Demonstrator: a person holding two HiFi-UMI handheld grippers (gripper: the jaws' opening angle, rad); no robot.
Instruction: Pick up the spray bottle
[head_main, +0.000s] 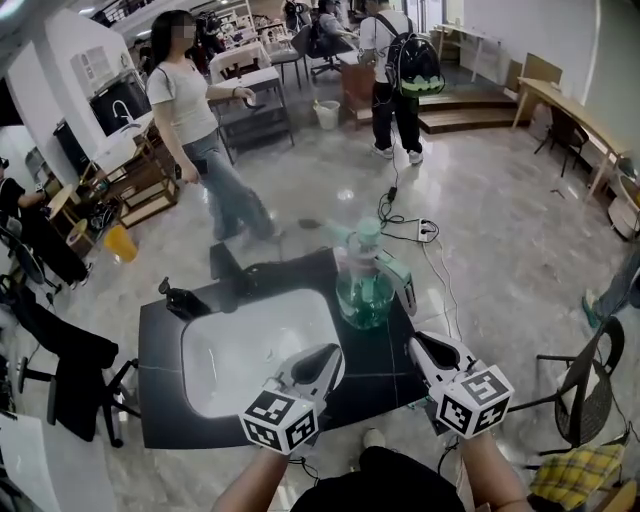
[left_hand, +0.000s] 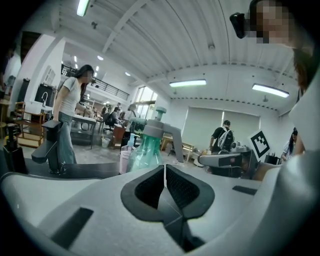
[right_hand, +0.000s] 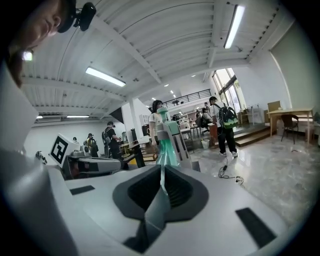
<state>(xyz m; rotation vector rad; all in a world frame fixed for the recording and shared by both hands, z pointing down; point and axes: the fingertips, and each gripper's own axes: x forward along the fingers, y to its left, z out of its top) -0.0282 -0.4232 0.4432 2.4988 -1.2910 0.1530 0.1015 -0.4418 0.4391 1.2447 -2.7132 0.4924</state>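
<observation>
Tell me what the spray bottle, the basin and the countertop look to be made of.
Spray bottle: translucent green plastic, seemingly; light passes through the body, with an opaque pale trigger head. Basin: glossy white, likely ceramic or resin; it shows soft reflections. Countertop: matte black, perhaps stone or laminate; cannot tell which.

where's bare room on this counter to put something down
Free: the black countertop strip left of the white sink basin, and the patch between the left gripper and right gripper, in front of the translucent green spray bottle. Crowded: the back edge, with the black faucet and that bottle.
</observation>
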